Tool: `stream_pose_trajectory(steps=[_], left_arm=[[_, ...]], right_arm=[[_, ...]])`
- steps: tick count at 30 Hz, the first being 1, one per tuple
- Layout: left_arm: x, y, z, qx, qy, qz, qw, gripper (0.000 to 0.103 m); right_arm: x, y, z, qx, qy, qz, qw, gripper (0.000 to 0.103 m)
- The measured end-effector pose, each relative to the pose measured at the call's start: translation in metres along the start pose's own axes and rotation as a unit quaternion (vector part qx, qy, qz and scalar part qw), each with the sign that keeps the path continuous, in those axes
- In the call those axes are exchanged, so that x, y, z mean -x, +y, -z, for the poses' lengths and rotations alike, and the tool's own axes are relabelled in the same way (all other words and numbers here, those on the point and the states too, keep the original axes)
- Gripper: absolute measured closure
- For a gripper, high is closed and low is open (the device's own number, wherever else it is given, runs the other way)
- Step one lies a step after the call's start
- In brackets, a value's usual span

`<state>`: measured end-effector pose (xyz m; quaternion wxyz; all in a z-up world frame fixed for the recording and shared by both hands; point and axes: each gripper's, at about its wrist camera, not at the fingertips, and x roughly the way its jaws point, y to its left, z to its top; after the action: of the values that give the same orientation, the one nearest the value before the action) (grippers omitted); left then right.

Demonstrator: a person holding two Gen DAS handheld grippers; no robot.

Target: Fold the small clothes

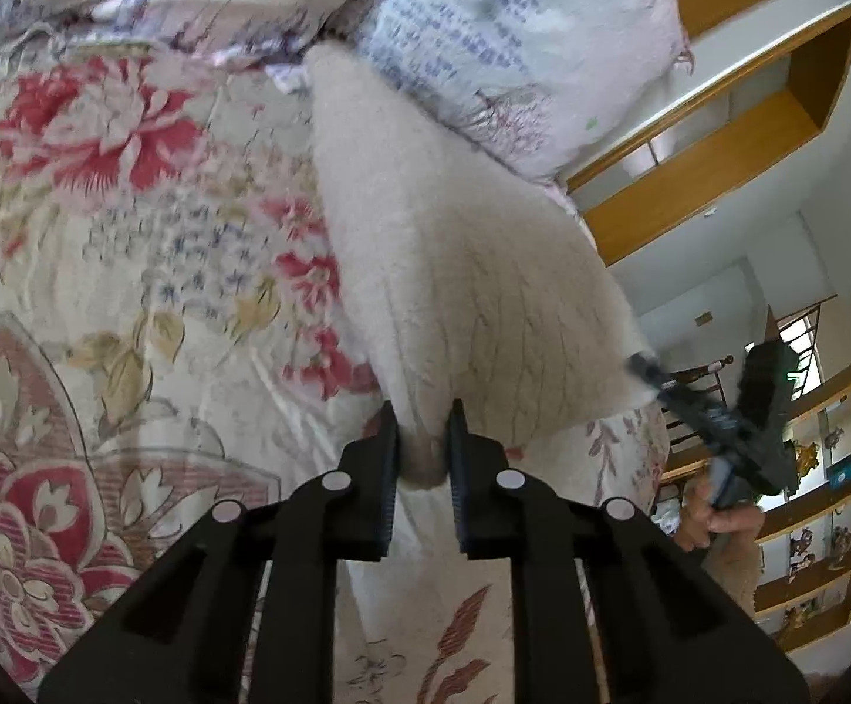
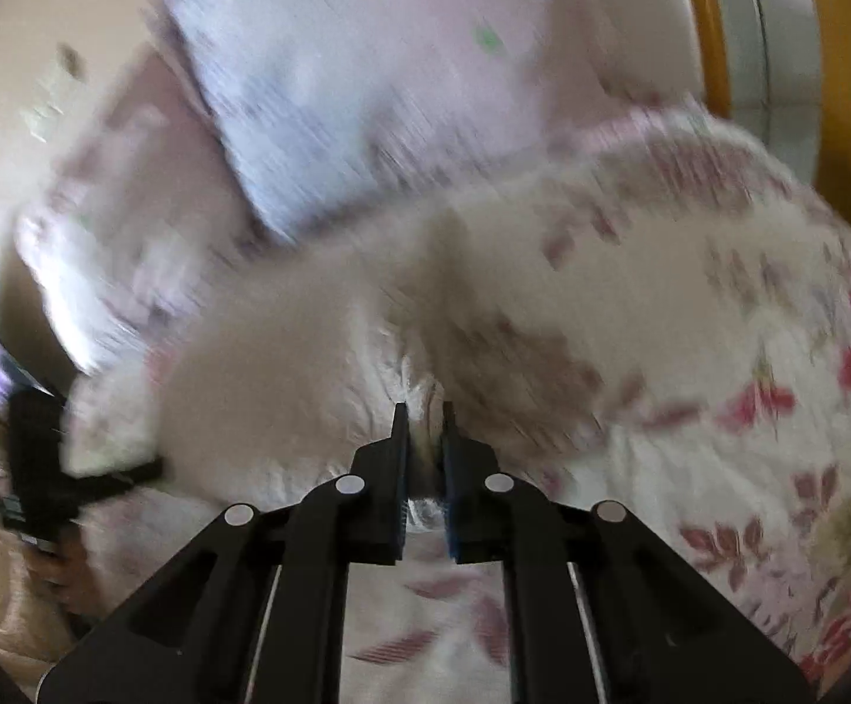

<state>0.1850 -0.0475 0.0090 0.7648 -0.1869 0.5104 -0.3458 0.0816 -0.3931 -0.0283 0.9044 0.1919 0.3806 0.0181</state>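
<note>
A small white fluffy garment (image 1: 455,270) hangs stretched above the floral bedspread (image 1: 132,246). My left gripper (image 1: 422,416) is shut on its near edge. In the same view my right gripper (image 1: 648,366) holds the garment's far right corner, with the hand below it. In the blurred right wrist view my right gripper (image 2: 424,410) is shut on the garment (image 2: 320,352), and my left gripper (image 2: 108,469) grips its far left end.
Pale patterned pillows (image 1: 513,47) lie at the head of the bed. A wooden headboard shelf (image 1: 719,135) stands to the right, with display shelves (image 1: 824,504) beyond the bed. The bed's edge is close on the right.
</note>
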Motion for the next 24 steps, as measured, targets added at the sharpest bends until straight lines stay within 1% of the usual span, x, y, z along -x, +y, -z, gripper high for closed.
stream_pose_trajectory(steps=[2, 3, 5, 6, 7, 8, 9, 10, 11, 12, 13, 14, 16, 19, 21, 23, 24], left_arm=[[-0.002, 0.005, 0.002, 0.004, 0.001, 0.003, 1.0000, 0.088], [-0.003, 0.007, 0.003, 0.005, 0.001, 0.003, 1.0000, 0.088], [-0.004, 0.008, 0.001, 0.004, 0.003, 0.000, 1.0000, 0.084], [-0.003, 0.009, 0.001, 0.003, 0.004, -0.002, 1.0000, 0.081], [-0.003, 0.008, 0.002, 0.002, 0.005, -0.003, 1.0000, 0.076], [-0.001, 0.008, 0.001, 0.001, 0.003, -0.008, 1.0000, 0.067], [-0.002, 0.006, -0.003, 0.000, 0.000, -0.011, 0.9999, 0.060], [0.001, 0.005, -0.005, -0.002, -0.006, -0.013, 0.9999, 0.045], [0.004, 0.004, -0.008, -0.004, -0.014, -0.017, 0.9998, 0.034], [0.008, 0.002, -0.013, -0.009, -0.025, -0.024, 0.9994, 0.031], [0.010, -0.001, -0.019, -0.015, -0.033, -0.035, 0.9987, 0.027], [0.011, -0.003, -0.025, -0.018, -0.037, -0.045, 0.9981, 0.022], [0.007, -0.003, -0.039, -0.020, -0.041, -0.061, 0.9971, 0.019], [-0.005, 0.002, -0.057, -0.009, -0.036, -0.087, 0.9955, 0.019], [-0.016, 0.004, -0.068, 0.002, -0.031, -0.097, 0.9948, 0.019], [-0.020, 0.005, -0.070, 0.004, -0.032, -0.103, 0.9941, 0.019], [-0.022, 0.004, -0.073, 0.002, -0.034, -0.108, 0.9936, 0.019]], right_arm=[[-0.015, -0.011, 0.008, -0.024, 0.017, -0.005, 1.000, 0.094], [-0.015, -0.015, 0.009, -0.031, 0.015, -0.011, 0.999, 0.094], [-0.015, -0.018, 0.006, -0.040, 0.021, -0.024, 0.999, 0.093], [-0.014, -0.018, 0.005, -0.040, 0.024, -0.027, 0.999, 0.090], [-0.012, -0.019, 0.002, -0.042, 0.029, -0.029, 0.998, 0.088], [-0.011, -0.020, 0.000, -0.045, 0.033, -0.036, 0.998, 0.078], [-0.007, -0.022, -0.003, -0.054, 0.034, -0.048, 0.997, 0.067], [-0.003, -0.023, -0.006, -0.061, 0.030, -0.056, 0.996, 0.063], [0.002, -0.023, -0.006, -0.070, 0.021, -0.069, 0.995, 0.057], [0.005, -0.026, -0.011, -0.080, 0.013, -0.082, 0.993, 0.053], [0.006, -0.030, -0.018, -0.097, 0.007, -0.098, 0.990, 0.052], [0.004, -0.033, -0.025, -0.113, 0.007, -0.113, 0.987, 0.051], [-0.006, -0.034, -0.038, -0.130, 0.012, -0.125, 0.983, 0.051], [-0.031, -0.032, -0.056, -0.144, 0.029, -0.123, 0.981, 0.051], [-0.047, -0.031, -0.062, -0.151, 0.041, -0.123, 0.980, 0.051], [-0.060, -0.027, -0.066, -0.150, 0.048, -0.112, 0.981, 0.052], [-0.065, -0.025, -0.066, -0.146, 0.051, -0.108, 0.982, 0.068]])
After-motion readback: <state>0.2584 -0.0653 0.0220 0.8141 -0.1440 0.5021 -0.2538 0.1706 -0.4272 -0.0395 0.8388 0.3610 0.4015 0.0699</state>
